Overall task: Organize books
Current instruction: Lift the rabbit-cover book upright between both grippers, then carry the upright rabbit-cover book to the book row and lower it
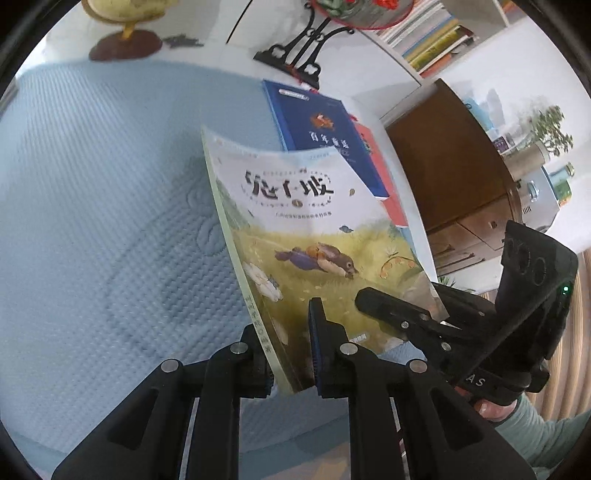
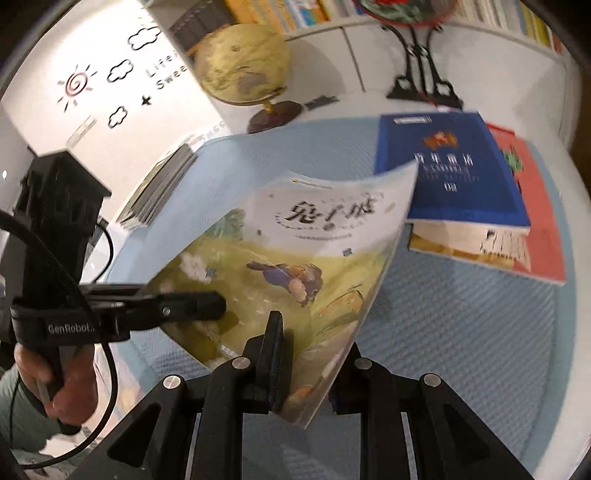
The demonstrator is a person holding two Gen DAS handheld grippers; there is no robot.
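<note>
A thin picture book with a rabbit on its cover point(image 1: 306, 236) is held in the air above the blue mat point(image 1: 110, 221). My left gripper point(image 1: 291, 343) is shut on its near corner by the spine. My right gripper point(image 2: 306, 365) is shut on the book's point(image 2: 295, 266) other near corner; it also shows in the left wrist view point(image 1: 391, 306). The left gripper also shows in the right wrist view point(image 2: 207, 304). Beyond lies a stack: a dark blue book point(image 1: 325, 136) point(image 2: 458, 170) on top of a red book point(image 1: 388, 184) point(image 2: 535, 206).
A globe point(image 2: 243, 66) and a black ornament stand point(image 2: 421, 81) sit at the back of the white table. A pile of thin booklets point(image 2: 162, 184) lies at the mat's left edge. Bookshelves point(image 1: 432, 33) and a brown cabinet point(image 1: 450, 166) stand beyond.
</note>
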